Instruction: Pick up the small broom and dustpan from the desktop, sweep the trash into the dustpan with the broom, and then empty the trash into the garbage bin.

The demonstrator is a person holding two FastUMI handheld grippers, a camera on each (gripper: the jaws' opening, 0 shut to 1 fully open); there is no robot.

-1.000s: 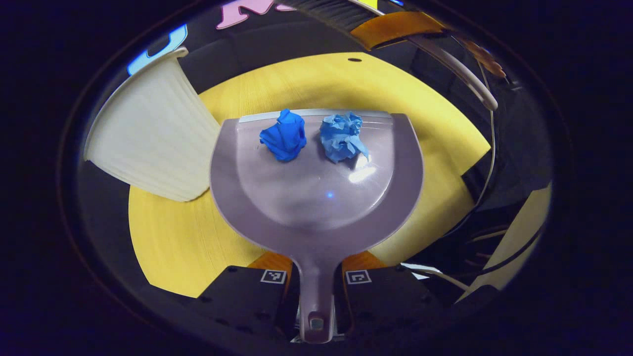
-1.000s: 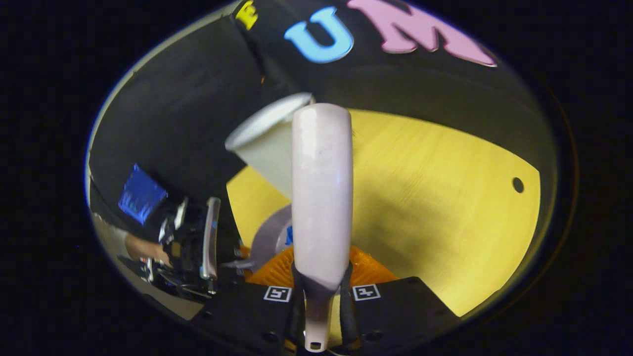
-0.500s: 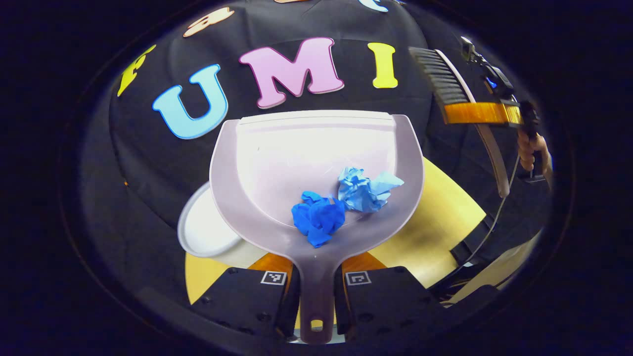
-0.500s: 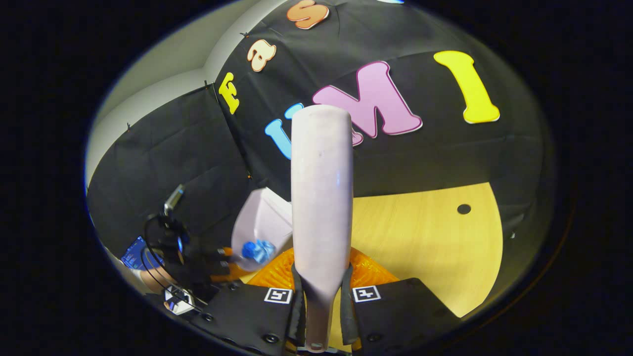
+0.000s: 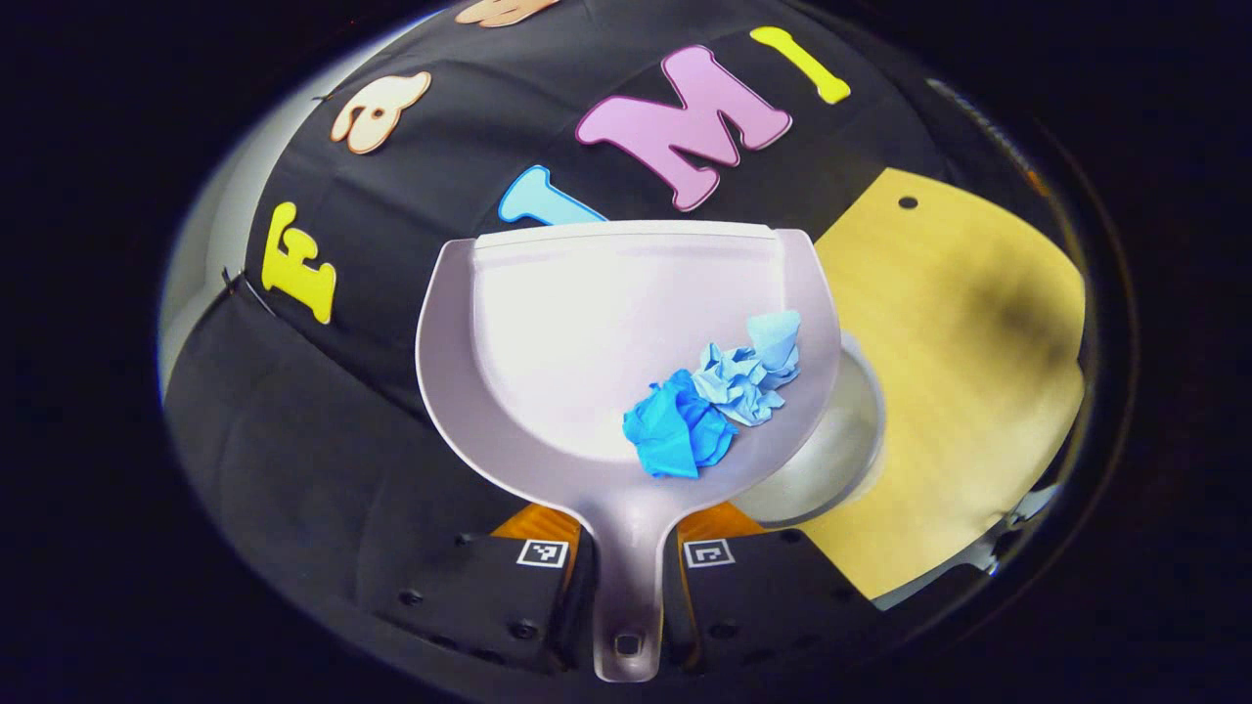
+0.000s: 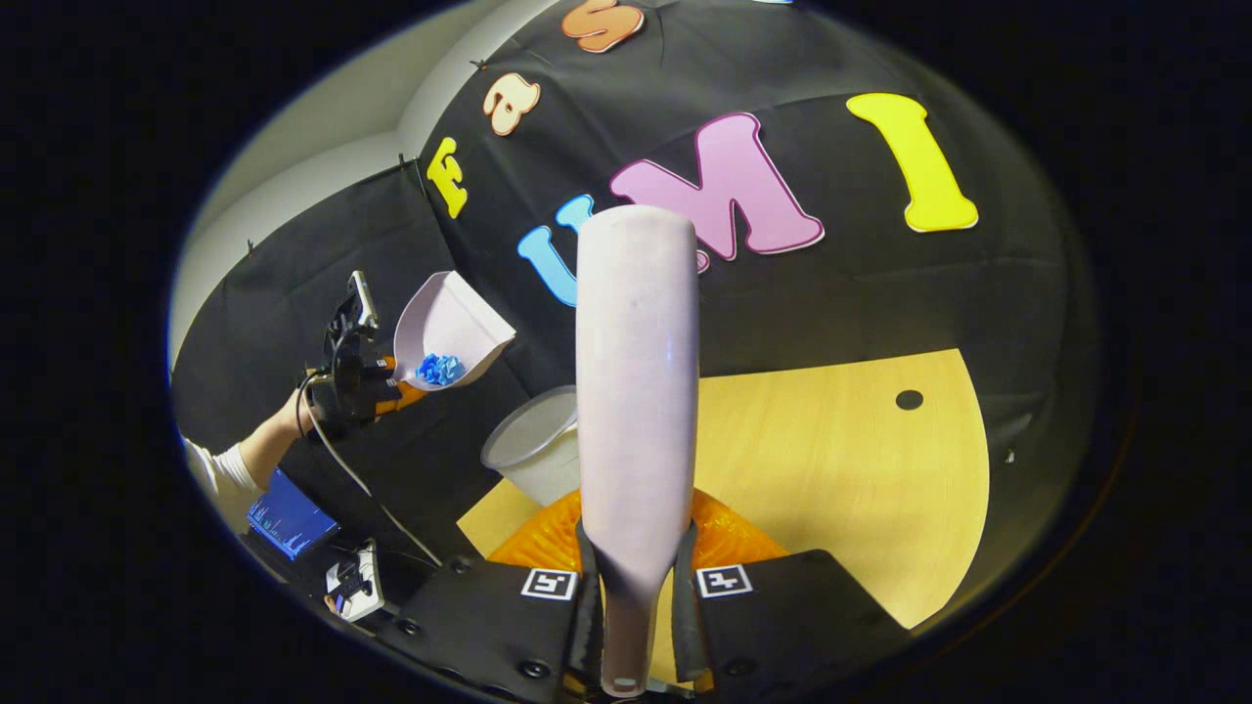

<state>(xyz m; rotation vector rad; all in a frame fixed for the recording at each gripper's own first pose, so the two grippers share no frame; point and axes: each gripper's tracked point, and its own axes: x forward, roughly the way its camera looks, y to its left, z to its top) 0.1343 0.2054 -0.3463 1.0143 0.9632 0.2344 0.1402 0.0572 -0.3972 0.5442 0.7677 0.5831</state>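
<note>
Above yellow table [image 5: 968,323], pale dustpan [image 5: 587,332] with blue paper wads [image 5: 719,396], jaws clenched on both handles.

pale lilac dustpan [image 5: 587,332] holding blue paper wads [image 5: 714,396], white bin [image 6: 533,445], yellow tabletop [image 6: 841,469].

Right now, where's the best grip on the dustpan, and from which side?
Grip the dustpan by its narrow flat handle, coming from the rear end, opposite the open lip. The left tongs do so: fingers on both handle edges, pan tilted back, blue paper wads pooled near the handle.
</note>
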